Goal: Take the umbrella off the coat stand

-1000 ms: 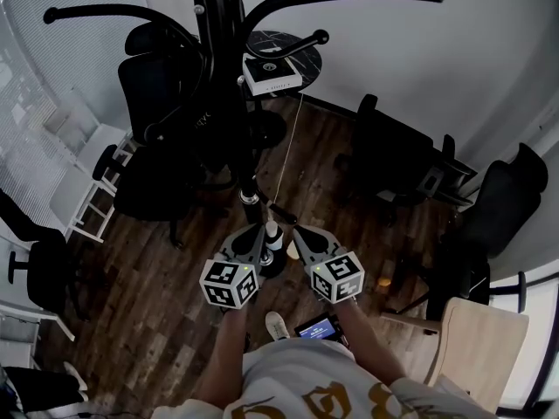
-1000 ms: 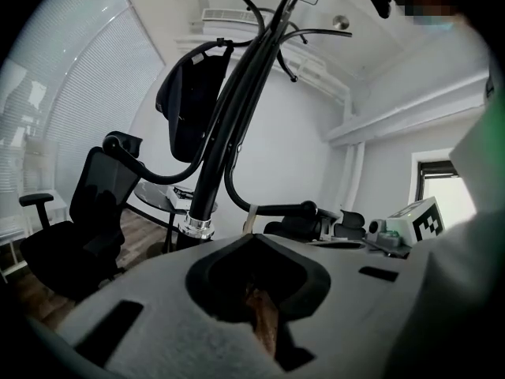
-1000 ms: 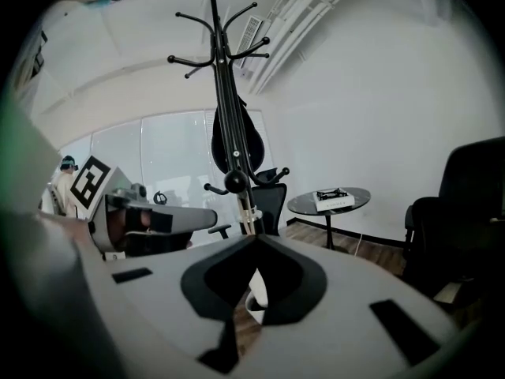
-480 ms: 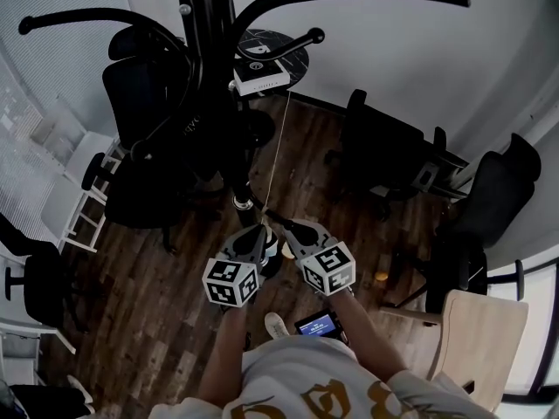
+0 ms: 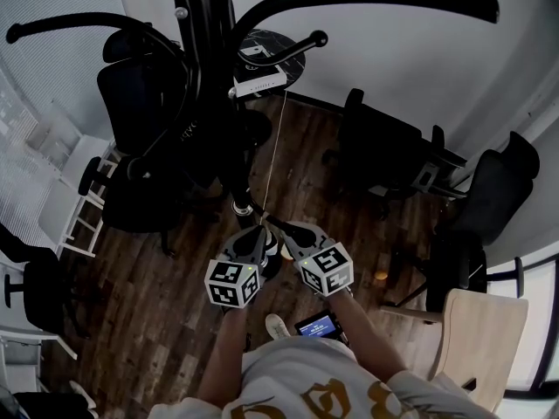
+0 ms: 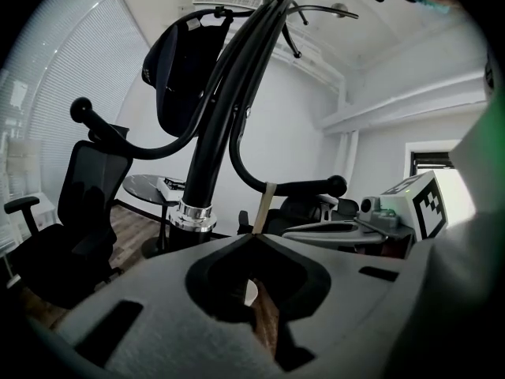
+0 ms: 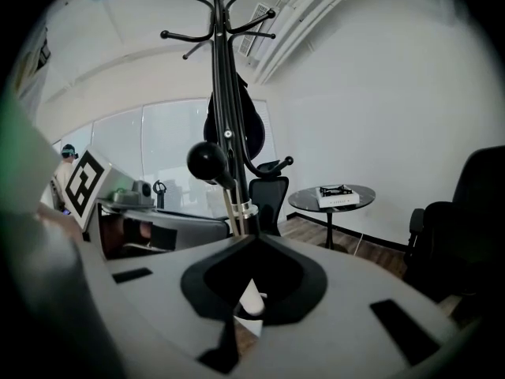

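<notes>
Below the stand [image 5: 203,68], chairs [image 5: 140,103] crowd left and floor [image 5: 306,168] opens right. Left fingers [image 5: 254,240] pinch the hanging cord [image 5: 272,147]. Right fingers [image 5: 293,231] are closed, empty, just beside it.

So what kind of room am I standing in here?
Most likely an office or small meeting room: several black office chairs, a round side table, and blinds over a big window.

The left gripper [image 6: 256,238] is pinching its jaws together on a pale strap [image 6: 266,205], which is running up to 1 ball-tipped arm of the black coat stand [image 6: 225,101]; the right gripper [image 6: 304,230] is hovering just beside it
</notes>
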{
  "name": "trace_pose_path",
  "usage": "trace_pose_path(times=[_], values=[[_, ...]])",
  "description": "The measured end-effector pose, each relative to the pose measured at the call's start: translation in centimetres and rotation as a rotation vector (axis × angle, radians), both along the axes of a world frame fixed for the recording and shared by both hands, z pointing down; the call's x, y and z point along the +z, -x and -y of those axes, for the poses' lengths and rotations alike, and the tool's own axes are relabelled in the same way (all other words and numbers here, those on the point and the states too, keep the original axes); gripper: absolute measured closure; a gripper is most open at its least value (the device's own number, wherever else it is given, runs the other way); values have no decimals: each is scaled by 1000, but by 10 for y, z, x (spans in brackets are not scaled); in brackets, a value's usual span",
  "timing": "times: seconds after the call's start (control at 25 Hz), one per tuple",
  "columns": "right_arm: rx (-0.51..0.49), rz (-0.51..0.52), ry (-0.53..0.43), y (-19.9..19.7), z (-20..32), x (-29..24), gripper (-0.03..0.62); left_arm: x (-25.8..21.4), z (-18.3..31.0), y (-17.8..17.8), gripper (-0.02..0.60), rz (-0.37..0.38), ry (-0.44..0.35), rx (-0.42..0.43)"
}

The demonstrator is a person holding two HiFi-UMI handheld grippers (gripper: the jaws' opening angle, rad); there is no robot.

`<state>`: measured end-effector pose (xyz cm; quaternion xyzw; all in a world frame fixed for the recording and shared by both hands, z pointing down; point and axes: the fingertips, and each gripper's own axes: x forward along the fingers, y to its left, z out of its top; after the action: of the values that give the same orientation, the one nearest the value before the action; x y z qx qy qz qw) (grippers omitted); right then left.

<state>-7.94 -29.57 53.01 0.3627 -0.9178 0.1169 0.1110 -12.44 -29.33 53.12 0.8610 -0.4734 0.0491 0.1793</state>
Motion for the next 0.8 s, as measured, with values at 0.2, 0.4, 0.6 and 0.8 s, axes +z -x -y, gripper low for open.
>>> trace_pose_path(times=[0.2, 0.4, 0.6, 0.8], values=[[-7, 1, 14, 5, 4, 5, 580, -3, 5, 3, 560, 3, -29, -1], [0, -2, 26, 4, 11, 9, 580, -5, 4, 0, 560, -1, -45, 42], [5, 5, 43, 3, 13, 13, 580, -3, 3, -6, 492, -4, -39, 78], [-16, 15, 47, 9, 11, 11, 580, 0, 8, -8, 525, 20, -34, 75]])
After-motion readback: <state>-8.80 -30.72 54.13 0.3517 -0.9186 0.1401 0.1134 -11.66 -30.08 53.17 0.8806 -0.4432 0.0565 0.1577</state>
